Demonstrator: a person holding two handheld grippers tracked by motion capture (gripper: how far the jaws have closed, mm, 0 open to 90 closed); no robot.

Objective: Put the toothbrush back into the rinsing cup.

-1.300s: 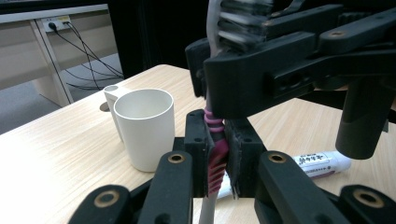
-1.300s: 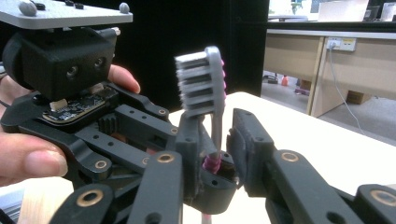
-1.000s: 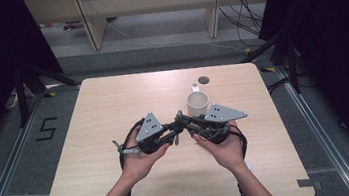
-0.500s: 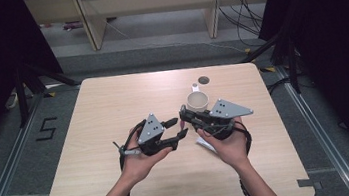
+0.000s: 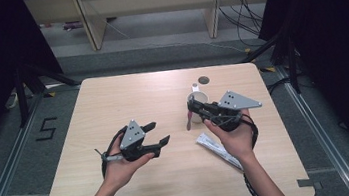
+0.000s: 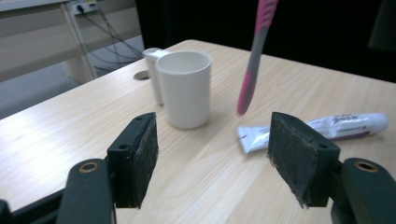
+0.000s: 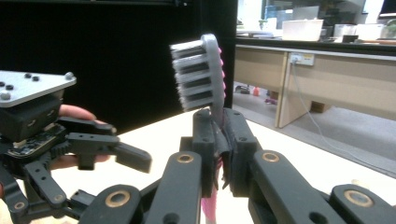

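Right gripper (image 5: 195, 111): jaws clamped tight on the neck of a toothbrush (image 7: 205, 74), just under the bristle head; held above the table beside the cup.
Toothbrush: upright in the grip, bristles up in the right gripper view; the pink and grey handle (image 6: 254, 56) hangs down clear of the table, its tip close to the cup and above the tube's flat end.
Left gripper (image 5: 159, 134): jaws have just been opening and now stand wide apart, nothing between the pads (image 6: 140, 156); held low over the table, left of the cup and well apart from the right gripper.
Cup (image 5: 198, 106): white, upright, open top, near the table's far right side; contents cannot be judged from these angles.
Small white object (image 6: 152, 70): stands just behind the cup, possibly touching it; kind unclear.
Tube (image 5: 219, 149): white, lying flat on the table (image 5: 112, 100) under the right wrist.
Round hole (image 5: 203, 80): in the tabletop, beyond the cup.
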